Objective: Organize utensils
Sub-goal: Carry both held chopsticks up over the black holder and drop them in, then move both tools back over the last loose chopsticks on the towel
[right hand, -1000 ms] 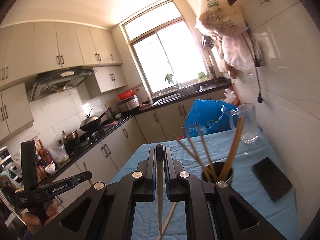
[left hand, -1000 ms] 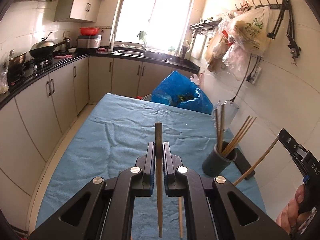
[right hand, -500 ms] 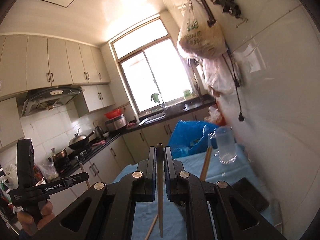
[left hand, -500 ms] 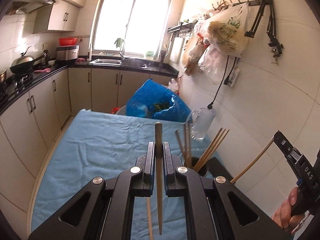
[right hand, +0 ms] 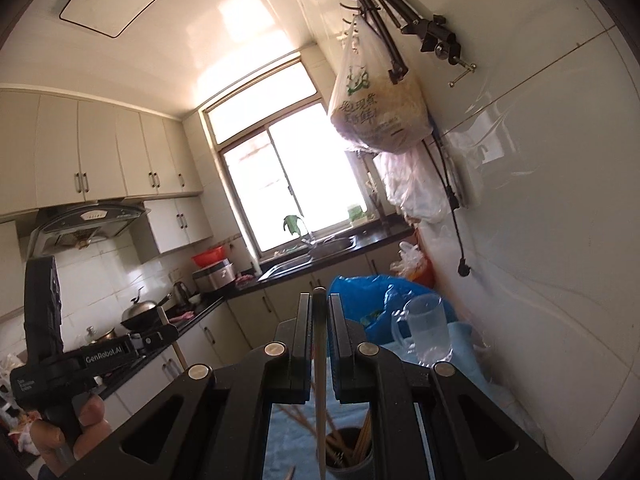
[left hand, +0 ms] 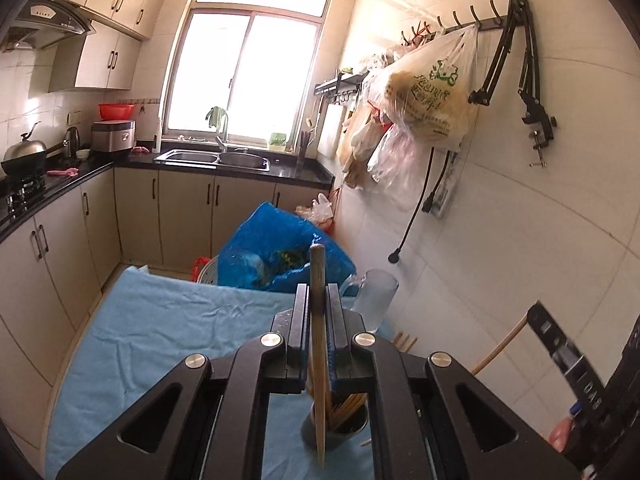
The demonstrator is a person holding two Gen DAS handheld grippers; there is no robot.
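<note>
My left gripper [left hand: 317, 300] is shut on a wooden chopstick [left hand: 318, 344] that hangs down over a dark round holder [left hand: 336, 428] with several chopsticks in it. My right gripper [right hand: 319, 308] is shut on another chopstick [right hand: 320, 380], also above the holder [right hand: 350, 456]. The right gripper with its chopstick shows at the right edge of the left wrist view [left hand: 560, 348]. The left gripper shows at the left of the right wrist view [right hand: 152, 338].
The holder stands on a table under a blue cloth [left hand: 152, 332]. A clear glass mug [left hand: 374, 300] and a blue plastic bag [left hand: 280, 256] are at the table's far end. The tiled wall [left hand: 520, 240] with hanging bags runs along the right.
Both grippers have tilted upward and moved over the holder. The holder now lies directly under the fingers in both views.
</note>
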